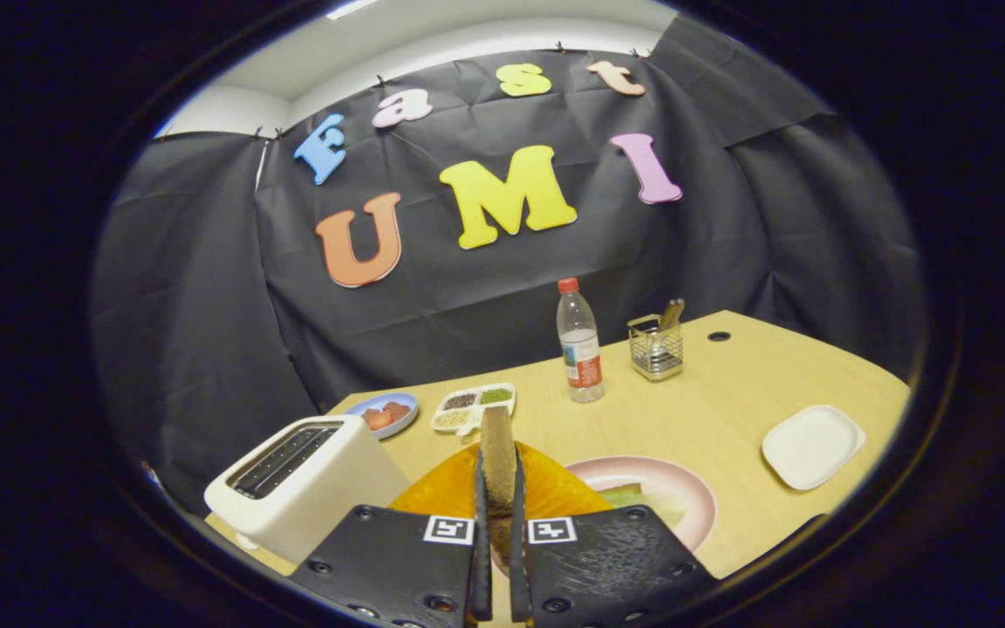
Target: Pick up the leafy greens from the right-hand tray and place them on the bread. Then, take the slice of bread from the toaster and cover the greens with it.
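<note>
One slice of bread (pixel 497 453) stands upright on edge between the fingers of the claw (pixel 497 523), which press on it from both sides, so the claw is narrow and clamped on the slice. Just ahead of the fingers and a little to their right lies a pink plate (pixel 686 493) with pale green leaves (pixel 633 495) on it; whether a bottom slice sits under them I cannot tell. An orange thing (pixel 546 488) lies directly behind the held slice, touching or overlapping the plate's near rim.

To the left of the claw the white toaster (pixel 311 480) stands with its slots empty. By my reading the greens are already placed and the bread is out of the toaster; what is left is to carry the slice over the plate and lay it flat on the leaves.

Beyond, on the bench (pixel 729 401), are a small blue dish (pixel 385 412), a divided white tray (pixel 473 406), a water bottle (pixel 580 344) and a wire holder (pixel 656 347). Well to the right sits a white tray (pixel 812 445).
</note>
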`<state>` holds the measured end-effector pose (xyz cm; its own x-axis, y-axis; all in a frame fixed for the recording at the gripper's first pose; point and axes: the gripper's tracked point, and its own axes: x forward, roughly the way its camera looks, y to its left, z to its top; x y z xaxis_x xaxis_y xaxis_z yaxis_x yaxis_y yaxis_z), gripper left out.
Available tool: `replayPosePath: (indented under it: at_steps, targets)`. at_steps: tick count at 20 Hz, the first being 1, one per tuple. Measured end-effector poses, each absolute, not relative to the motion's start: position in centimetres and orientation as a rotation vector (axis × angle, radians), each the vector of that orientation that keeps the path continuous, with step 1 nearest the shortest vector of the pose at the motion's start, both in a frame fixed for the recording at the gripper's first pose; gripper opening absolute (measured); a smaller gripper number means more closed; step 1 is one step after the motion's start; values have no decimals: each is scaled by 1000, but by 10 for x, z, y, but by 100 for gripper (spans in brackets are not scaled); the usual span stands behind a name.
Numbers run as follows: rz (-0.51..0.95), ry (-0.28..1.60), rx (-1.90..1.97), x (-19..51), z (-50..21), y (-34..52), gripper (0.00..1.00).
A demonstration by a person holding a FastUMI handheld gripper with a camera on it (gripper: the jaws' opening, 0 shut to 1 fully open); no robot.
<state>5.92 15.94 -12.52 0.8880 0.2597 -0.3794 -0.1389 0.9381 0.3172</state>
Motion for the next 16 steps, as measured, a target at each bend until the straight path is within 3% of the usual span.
replayPosePath:
  at_steps: [11, 14, 16]
  targets:
    - [162, 532, 382, 61, -172, 123, 8]
    - [141, 548, 384, 60, -184, 109, 11]
    - [124, 565, 377, 62, -195, 98, 21]
